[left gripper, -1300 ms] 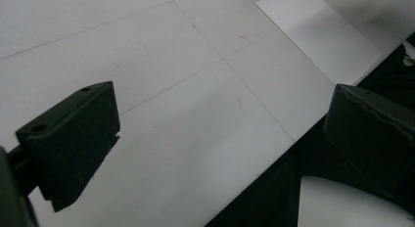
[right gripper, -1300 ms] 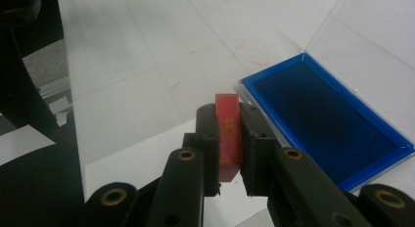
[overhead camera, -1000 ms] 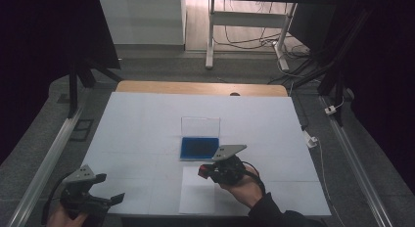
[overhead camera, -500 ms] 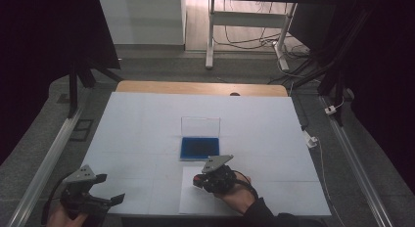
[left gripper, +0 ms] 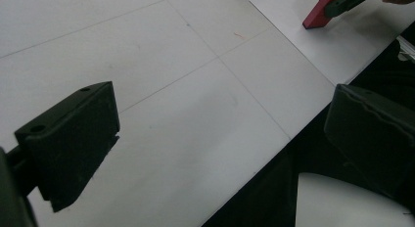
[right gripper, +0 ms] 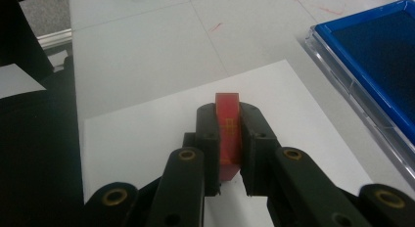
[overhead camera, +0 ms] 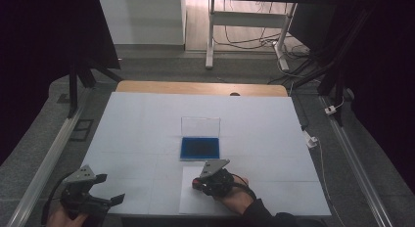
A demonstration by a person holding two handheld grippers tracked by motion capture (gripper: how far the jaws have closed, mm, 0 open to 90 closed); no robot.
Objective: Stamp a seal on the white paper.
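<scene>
My right gripper is shut on a small red stamp, which stands upright between its jaws. The stamp points down at a white sheet of paper near the table's front edge; whether it touches the sheet I cannot tell. A blue ink pad in a clear case with its lid raised lies just beyond the paper. The ink pad is to the right in the right gripper view. My left gripper rests open at the front left corner, jaws wide with nothing between them.
The white table top has a wooden strip along its far edge. Metal rails run down both sides, one of them at the left. A white plug and cable lie off the right edge.
My right gripper has come down and toward the left front with the red stamp, from beside the ink pad to over the paper. The left gripper has stayed put.
</scene>
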